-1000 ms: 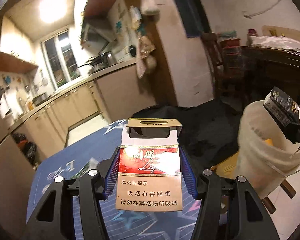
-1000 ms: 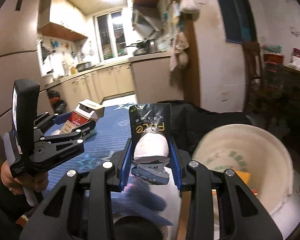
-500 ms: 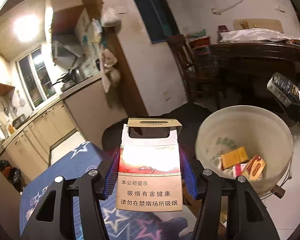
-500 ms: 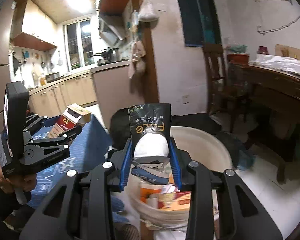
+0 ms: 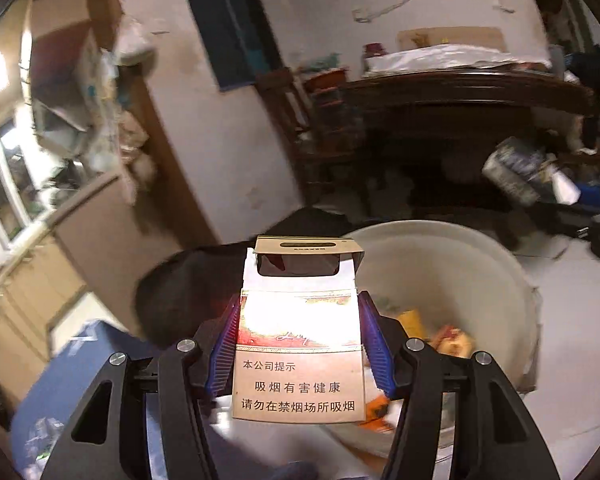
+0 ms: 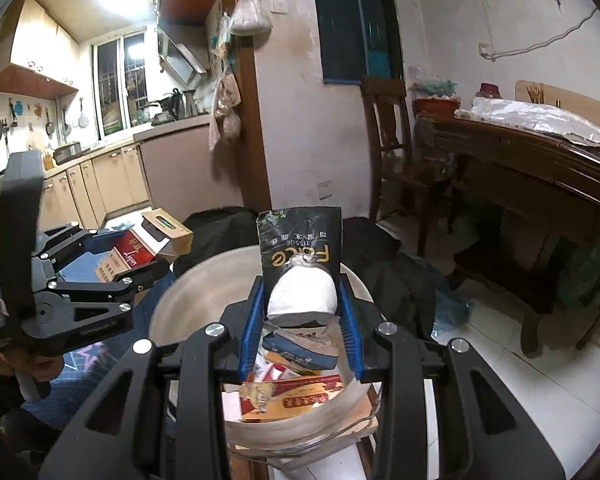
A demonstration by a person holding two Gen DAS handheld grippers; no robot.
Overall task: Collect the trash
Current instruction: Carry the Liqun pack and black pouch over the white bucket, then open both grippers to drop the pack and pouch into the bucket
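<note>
Since 1 second ago both my grippers have swung from the blue star-patterned surface [image 5: 84, 364] toward the pale bucket [image 6: 188, 288], which now fills the lower centre of each view. My left gripper [image 5: 298, 344] is clamped on the open red-and-white cigarette pack [image 5: 300, 356], lid flipped up, at the bottom centre of the left view with the bucket just behind it to the right. My right gripper [image 6: 300, 316] grips the black tissue packet [image 6: 302, 256] with white tissue bulging out, directly above the bucket's mouth. Inside the bucket lie red and orange cartons [image 6: 300, 394]. At the left of the right view my left gripper appears beside the bucket's rim.
</note>
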